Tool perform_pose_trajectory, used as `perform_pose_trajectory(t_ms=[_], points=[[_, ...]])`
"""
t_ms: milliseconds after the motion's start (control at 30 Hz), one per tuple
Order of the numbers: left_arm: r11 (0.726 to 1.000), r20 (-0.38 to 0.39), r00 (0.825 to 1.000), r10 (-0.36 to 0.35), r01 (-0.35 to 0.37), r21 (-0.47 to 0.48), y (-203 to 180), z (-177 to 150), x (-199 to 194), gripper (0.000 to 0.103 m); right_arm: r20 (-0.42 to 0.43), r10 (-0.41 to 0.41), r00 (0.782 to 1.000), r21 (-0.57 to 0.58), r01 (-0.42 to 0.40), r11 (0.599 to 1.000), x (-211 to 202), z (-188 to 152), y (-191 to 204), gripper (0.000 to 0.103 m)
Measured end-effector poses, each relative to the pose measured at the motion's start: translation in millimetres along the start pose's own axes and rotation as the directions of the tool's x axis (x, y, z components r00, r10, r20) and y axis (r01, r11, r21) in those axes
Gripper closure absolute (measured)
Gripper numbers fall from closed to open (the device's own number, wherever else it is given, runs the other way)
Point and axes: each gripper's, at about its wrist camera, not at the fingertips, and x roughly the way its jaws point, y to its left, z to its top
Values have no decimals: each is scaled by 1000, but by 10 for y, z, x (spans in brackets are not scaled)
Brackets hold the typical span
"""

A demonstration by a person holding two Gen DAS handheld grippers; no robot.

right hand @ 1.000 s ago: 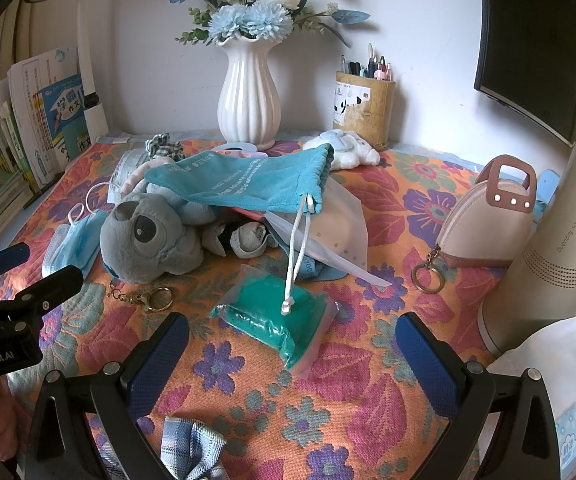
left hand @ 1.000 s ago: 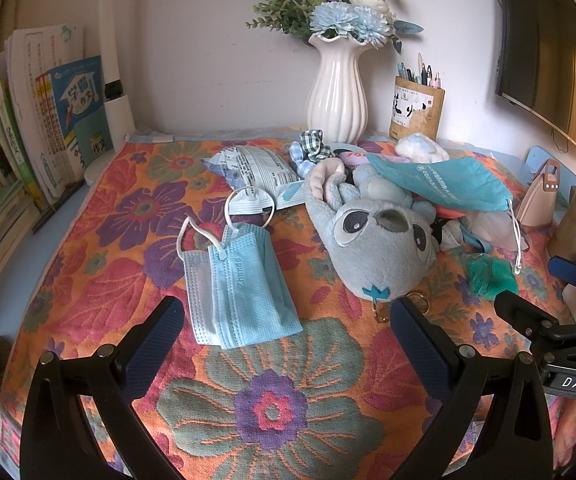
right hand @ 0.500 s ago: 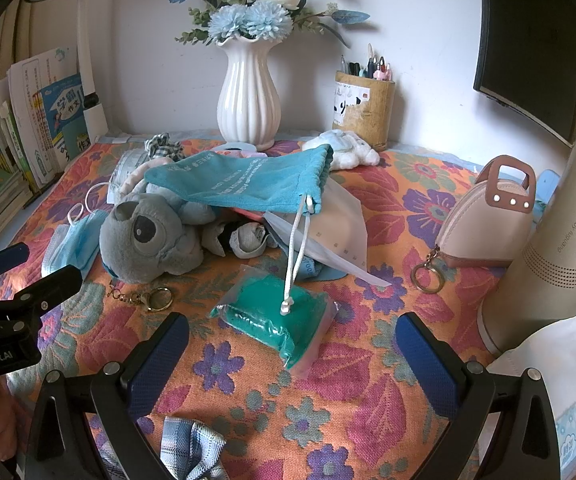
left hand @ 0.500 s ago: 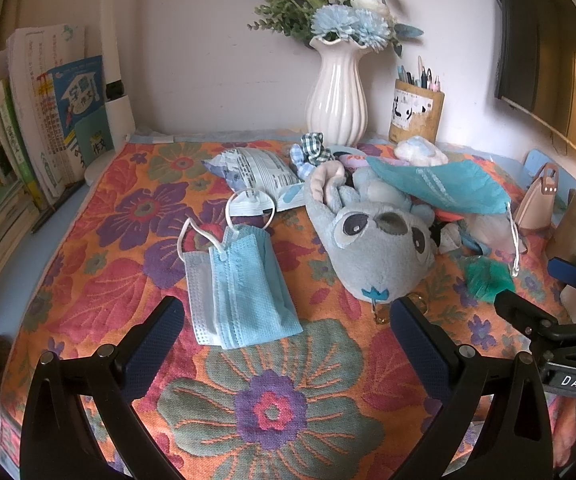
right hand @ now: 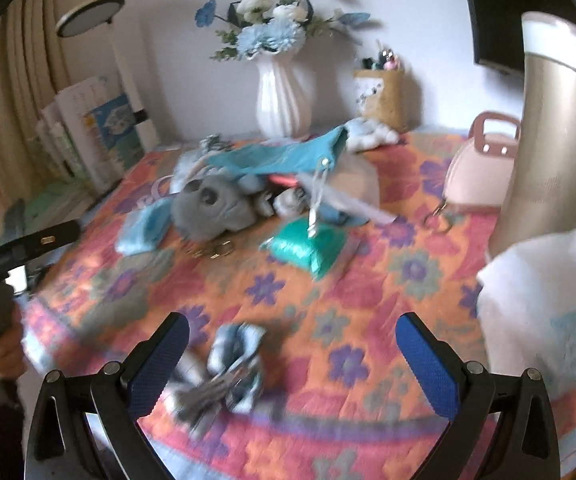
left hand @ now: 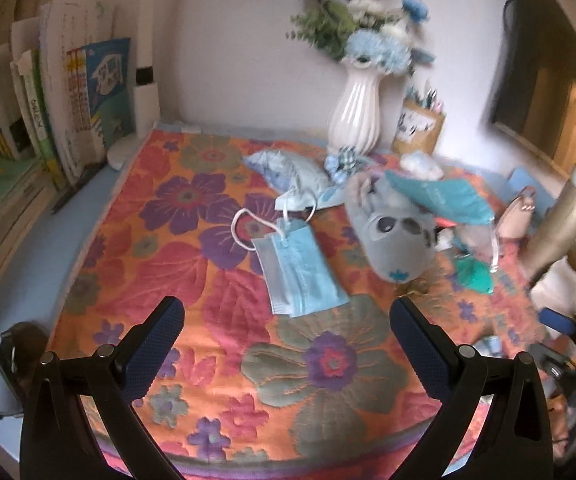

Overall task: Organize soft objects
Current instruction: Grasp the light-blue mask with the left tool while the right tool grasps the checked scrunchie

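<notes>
Near the front edge of the floral tablecloth (left hand: 191, 264), the left gripper (left hand: 288, 344) hovers with its fingers spread wide and nothing between them. Just beyond its tips lie folded blue face masks (left hand: 300, 272), flat on the cloth, ear loops trailing toward the back edge. To their right, past the middle of the cloth, a grey plush toy (left hand: 396, 240) lies face up. A teal drawstring pouch (left hand: 444, 200) is draped over its far side, white cord hanging down. Beside the cord sits a green bundle in a clear bag (left hand: 476, 276). Another pack of masks (left hand: 288, 168) lies farther back, near the white vase (left hand: 354, 116) at the back edge. Books (left hand: 71, 104) stand along the left edge.

Right gripper (right hand: 292, 356): fingers also wide apart, gripping nothing, over the front edge. Between them, nearer the left finger, a small blue-and-grey checked cloth piece (right hand: 227, 368) lies crumpled on the cloth; too blurred to tell if it touches the finger. In the right wrist view the plush toy (right hand: 211, 212) and the green bundle (right hand: 308, 244) sit mid-cloth, well apart from the gripper. A pink pouch (right hand: 480, 172) with a key ring rests against a tall gold cylinder (right hand: 548, 140) at the right edge. White folded fabric (right hand: 544, 300) lies at the front right corner.
</notes>
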Motion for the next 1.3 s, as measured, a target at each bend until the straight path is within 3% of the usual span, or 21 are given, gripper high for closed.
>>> perform_pose_trajectory(t_ms=[133,233,400,433,467,500,533,600,667,767,833,967,1067,1200,1300], points=[[999,-69,997,-44,42,-26,-43,86,266,2,-61,68,996,-3,-68,998,-18,-78,65,0],[999,-123,992,-16,12,-36,-96,135,512,4,-110,100,989,-15,-102,995,51,-164,198,0],[997,-165,986,-35,23,-75,-44,120,709,8,-156,40,987,-87,-54,995,204,-277,457,1],[996,-163,986,-44,31,-79,-45,107,711,10,-157,21,987,-95,-36,995,219,-290,476,9],[996,-161,985,-53,42,-75,-57,98,711,23,-160,18,987,-101,-34,994,233,-294,487,19],[997,-160,985,-62,52,-64,-78,88,709,34,-164,23,986,-106,-40,994,243,-294,498,22],[997,-162,985,-59,51,-58,-91,86,720,52,-156,18,988,-114,-36,993,237,-291,508,26],[997,-161,986,-42,31,-66,-78,88,747,57,-145,11,989,-124,-29,992,225,-281,529,33],[996,-144,988,-62,51,-80,-57,103,724,70,-137,-7,991,-139,-12,990,231,-278,553,48],[996,-123,990,-65,56,-74,-67,110,665,80,-104,-10,995,-143,-5,990,196,-245,543,54],[995,-113,990,-83,76,-69,-86,105,614,81,-78,-4,997,-143,-8,990,153,-205,523,56],[995,-93,991,-97,93,-40,-160,58,557,81,-40,-22,999,-191,14,982,119,-108,507,55],[996,-107,990,-88,85,-30,-173,26,604,81,-84,-59,995,-150,46,988,195,-91,334,38],[994,-95,990,-107,105,-28,-165,17,592,80,-126,-47,991,-64,39,997,119,-135,52,36],[994,-93,990,-106,104,-23,-171,6,590,80,-133,-24,991,8,25,1000,37,-175,-60,16]])
